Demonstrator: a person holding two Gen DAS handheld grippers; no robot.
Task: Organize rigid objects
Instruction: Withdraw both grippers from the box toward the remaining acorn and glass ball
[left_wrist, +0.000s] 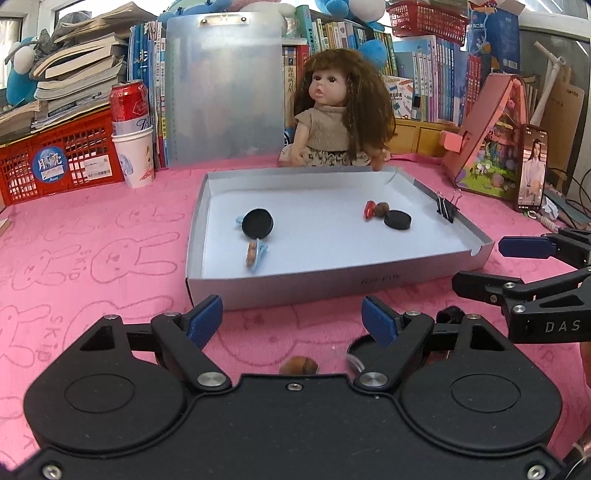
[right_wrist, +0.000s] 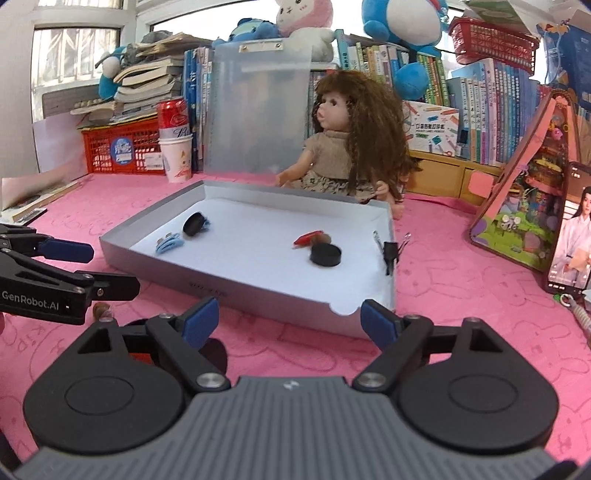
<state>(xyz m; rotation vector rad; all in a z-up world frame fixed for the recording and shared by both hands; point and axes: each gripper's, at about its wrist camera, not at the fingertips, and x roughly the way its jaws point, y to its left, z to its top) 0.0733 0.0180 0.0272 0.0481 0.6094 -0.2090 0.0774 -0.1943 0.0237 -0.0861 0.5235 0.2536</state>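
With both the left gripper (left_wrist: 291, 319) and the right gripper (right_wrist: 290, 319) spread wide and empty before the tray (left_wrist: 314, 286), the brown nut (left_wrist: 299, 365) and black disc (left_wrist: 360, 345) left on the pink cloth (left_wrist: 92, 258) could roll or get knocked aside.

I see a pink cloth (left_wrist: 110, 229) printed with outlined rabbits, a silver-grey tray (left_wrist: 332, 284) lined white, two black discs (left_wrist: 258, 223) (left_wrist: 397, 219), a pale blue clip (right_wrist: 169, 243), a black binder clip (left_wrist: 446, 209), and what may be a red bead (left_wrist: 369, 209).
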